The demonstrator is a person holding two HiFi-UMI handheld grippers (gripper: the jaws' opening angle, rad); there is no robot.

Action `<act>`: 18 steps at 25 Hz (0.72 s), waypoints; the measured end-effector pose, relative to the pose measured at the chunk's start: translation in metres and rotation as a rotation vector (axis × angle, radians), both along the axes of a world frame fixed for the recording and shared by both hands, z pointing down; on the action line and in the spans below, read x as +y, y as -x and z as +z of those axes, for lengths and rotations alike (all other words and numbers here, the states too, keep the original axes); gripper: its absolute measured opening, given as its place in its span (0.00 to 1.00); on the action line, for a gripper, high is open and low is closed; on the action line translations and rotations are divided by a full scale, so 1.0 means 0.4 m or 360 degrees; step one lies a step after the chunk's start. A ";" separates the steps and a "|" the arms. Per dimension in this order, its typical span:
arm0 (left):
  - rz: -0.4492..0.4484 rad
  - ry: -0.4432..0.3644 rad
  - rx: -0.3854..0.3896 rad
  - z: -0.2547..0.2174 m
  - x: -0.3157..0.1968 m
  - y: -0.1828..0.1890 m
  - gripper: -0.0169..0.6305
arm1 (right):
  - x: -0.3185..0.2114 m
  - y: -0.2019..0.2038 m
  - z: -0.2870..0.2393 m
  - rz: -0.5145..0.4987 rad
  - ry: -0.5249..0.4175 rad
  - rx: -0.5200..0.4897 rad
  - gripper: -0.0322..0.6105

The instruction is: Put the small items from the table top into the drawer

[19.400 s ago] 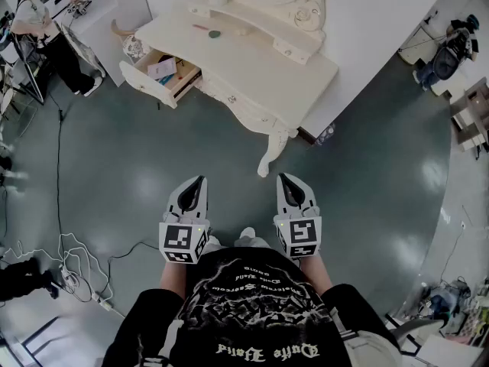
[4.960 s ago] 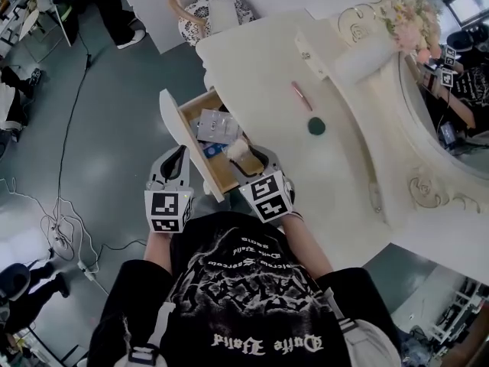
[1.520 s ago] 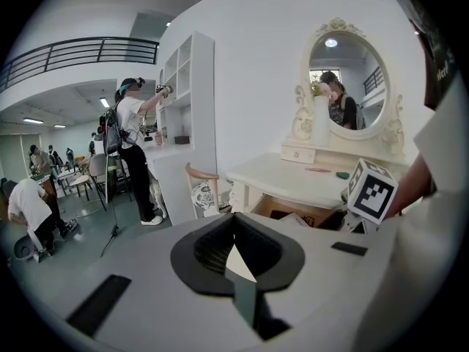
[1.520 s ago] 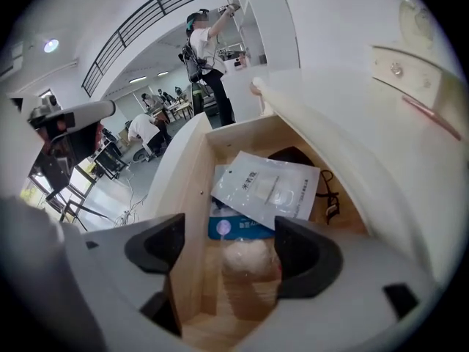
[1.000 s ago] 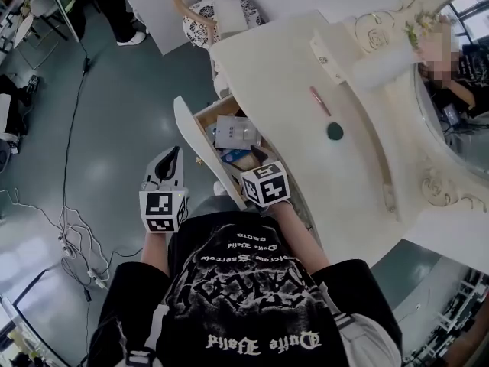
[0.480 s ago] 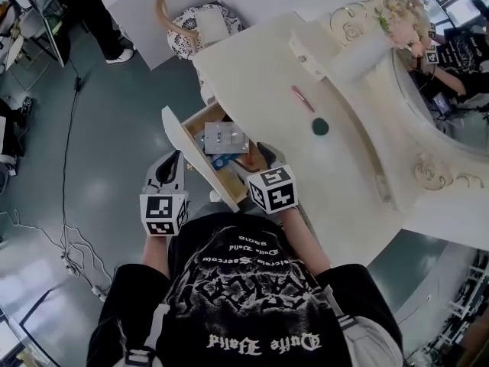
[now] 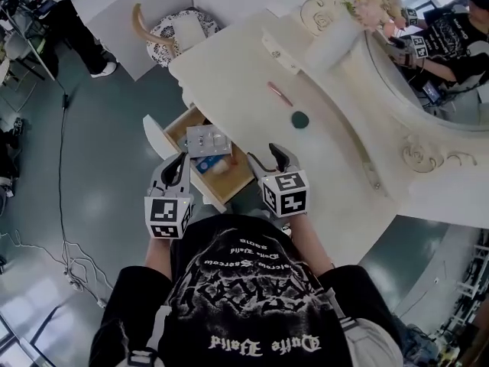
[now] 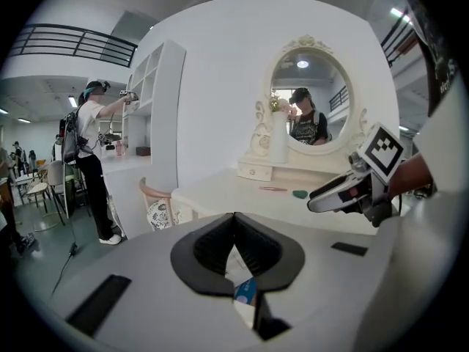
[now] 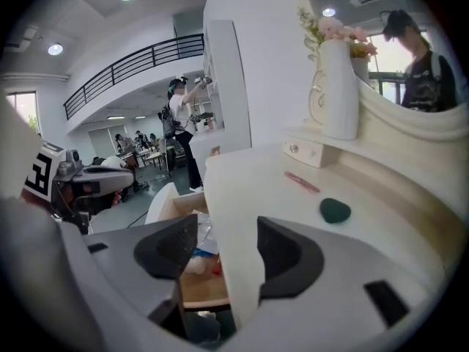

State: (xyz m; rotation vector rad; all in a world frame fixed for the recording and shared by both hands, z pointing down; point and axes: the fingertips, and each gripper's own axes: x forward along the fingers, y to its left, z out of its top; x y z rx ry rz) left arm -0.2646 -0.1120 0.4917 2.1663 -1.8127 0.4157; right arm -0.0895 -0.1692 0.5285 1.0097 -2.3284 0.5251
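Observation:
The cream dressing table (image 7: 336, 167) has its wooden drawer (image 7: 155, 138) pulled open. Inside lie a clear packet (image 7: 208, 140), a blue item (image 7: 212, 163) and a cream round thing (image 7: 222, 169). A pink pen (image 7: 280, 94) and a dark green item (image 7: 299, 119) rest on the top. My right gripper (image 7: 267, 157) hovers over the table's front edge beside the drawer; it is open, its jaws have just been closing, and nothing is between them. My left gripper (image 7: 179, 163) is shut and empty at the drawer's front panel.
A chair with a patterned cushion (image 7: 172, 29) stands behind the drawer side. A white vase of flowers (image 7: 336, 33) and an oval mirror (image 7: 428, 60) fill the table's back. A person (image 8: 91, 167) works at a shelf to the left. Cables (image 7: 69, 274) lie on the floor.
My right gripper has lifted out of the drawer and drawn back above the table edge, its jaws narrower. The left gripper has shifted up to the drawer front.

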 end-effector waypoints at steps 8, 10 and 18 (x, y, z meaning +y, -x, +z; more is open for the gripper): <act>0.0114 -0.0007 0.0026 -0.005 -0.023 -0.110 0.05 | 0.006 -0.129 -0.018 0.0140 -0.0070 0.0024 0.36; 0.0136 -0.0011 0.0038 -0.011 -0.029 -0.133 0.05 | 0.010 -0.160 -0.026 0.0181 -0.0090 0.0025 0.30; 0.0219 -0.0008 0.0057 -0.011 -0.034 -0.231 0.05 | 0.022 -0.274 -0.038 0.0282 -0.0177 0.0127 0.10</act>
